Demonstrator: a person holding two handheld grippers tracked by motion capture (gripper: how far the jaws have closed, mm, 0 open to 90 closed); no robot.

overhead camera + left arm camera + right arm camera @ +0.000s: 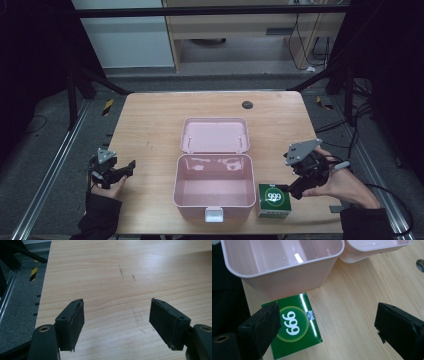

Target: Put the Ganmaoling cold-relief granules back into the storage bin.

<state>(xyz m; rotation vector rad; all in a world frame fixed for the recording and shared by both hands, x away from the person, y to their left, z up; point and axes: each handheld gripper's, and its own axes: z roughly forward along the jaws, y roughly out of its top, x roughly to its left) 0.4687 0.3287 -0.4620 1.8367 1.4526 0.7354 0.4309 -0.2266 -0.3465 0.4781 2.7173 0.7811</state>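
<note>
A pink plastic box (214, 187) stands open at the table's front middle, its lid (215, 135) laid back behind it, nothing inside. A small green carton marked 999 (274, 200) lies just right of the box. My right gripper (291, 190) hovers open at the carton's right side; in the right gripper view the carton (294, 327) lies beside the left jaw, with the box wall (287, 277) behind it. My left gripper (127, 167) stands open over bare wood at the table's left edge, nothing between its fingers (71, 323).
The wooden table (150, 120) has a dark round hole cap (247, 104) at the back. Black metal frame rails run along both sides, cables trail at the right. A yellow-black striped marker (33, 273) lies on the floor past the table's left edge.
</note>
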